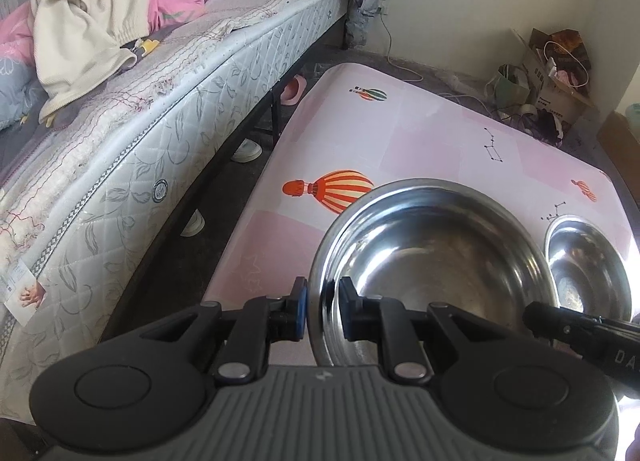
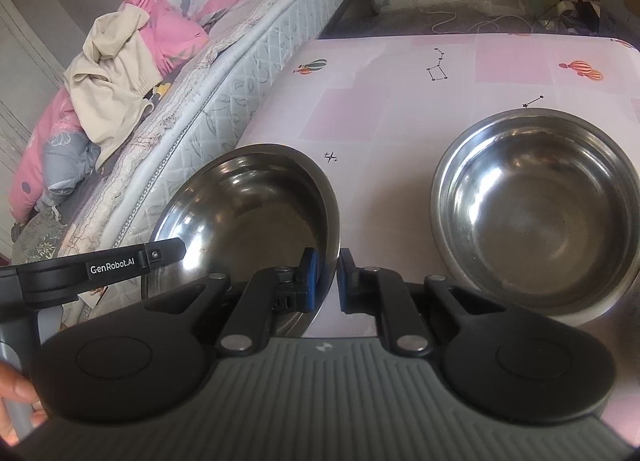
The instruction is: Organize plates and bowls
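Steel bowl [image 1: 432,261] is pinched on opposite rims by left gripper [image 1: 322,309] and right gripper [image 2: 328,281], fingers closed on it, seemingly just clear of the bench [image 2: 400,109]. Keep it level; nest it into the second bowl [image 2: 536,213] on the right.

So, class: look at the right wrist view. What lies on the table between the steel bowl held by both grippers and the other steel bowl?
Nothing: between the held bowl and the other bowl, only bare pink tablecloth with small printed stars shows.
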`<state>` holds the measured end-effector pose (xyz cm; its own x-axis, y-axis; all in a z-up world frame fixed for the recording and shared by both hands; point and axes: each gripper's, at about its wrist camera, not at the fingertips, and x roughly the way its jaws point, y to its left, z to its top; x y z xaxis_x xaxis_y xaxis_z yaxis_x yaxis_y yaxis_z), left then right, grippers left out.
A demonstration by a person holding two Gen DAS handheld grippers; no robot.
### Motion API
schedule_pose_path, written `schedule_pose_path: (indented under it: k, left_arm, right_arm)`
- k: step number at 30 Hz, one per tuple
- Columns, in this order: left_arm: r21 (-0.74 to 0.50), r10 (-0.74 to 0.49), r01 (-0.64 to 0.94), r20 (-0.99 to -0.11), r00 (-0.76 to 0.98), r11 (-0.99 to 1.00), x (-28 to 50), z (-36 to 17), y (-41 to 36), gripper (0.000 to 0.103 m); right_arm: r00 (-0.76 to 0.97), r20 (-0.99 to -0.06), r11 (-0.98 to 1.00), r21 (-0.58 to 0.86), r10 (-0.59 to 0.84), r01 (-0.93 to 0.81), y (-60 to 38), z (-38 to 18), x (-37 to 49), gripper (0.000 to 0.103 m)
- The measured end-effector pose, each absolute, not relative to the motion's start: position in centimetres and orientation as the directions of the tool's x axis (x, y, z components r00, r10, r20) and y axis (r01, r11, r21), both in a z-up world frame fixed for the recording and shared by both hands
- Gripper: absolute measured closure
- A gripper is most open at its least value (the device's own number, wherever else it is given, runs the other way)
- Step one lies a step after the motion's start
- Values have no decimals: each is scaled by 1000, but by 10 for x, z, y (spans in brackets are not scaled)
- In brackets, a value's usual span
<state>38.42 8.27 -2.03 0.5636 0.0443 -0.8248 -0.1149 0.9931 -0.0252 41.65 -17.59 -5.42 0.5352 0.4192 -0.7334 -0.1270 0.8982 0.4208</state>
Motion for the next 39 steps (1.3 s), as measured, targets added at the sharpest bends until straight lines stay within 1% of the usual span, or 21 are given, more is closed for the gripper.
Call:
schedule_pose_path:
  k: [11, 22, 28, 32, 39]
  left_arm:
    - [-25, 19, -68, -812, 584, 997, 386, -1, 48, 86]
    - [-33, -46, 33, -817, 574, 999, 407, -2, -27, 86]
    - [-33, -74, 85, -834, 546, 996, 425, -14, -70, 85]
    - [-45, -101, 118, -839, 534, 992, 437, -25, -93, 81]
    - [-23, -96, 148, -853, 513, 989, 447, -47, -115, 80]
  right_arm:
    - [570, -714, 896, 434, 407, -96, -210, -34, 406, 93]
    - [623, -707, 906, 423, 334, -5, -283, -19, 401, 93]
    - [636, -717, 910, 411, 284, 57, -327, -26, 409, 93]
    - [626, -738, 913, 397, 253, 99, -352, -38, 417, 93]
    - [597, -773, 920, 365, 214, 143, -374, -67, 430, 93]
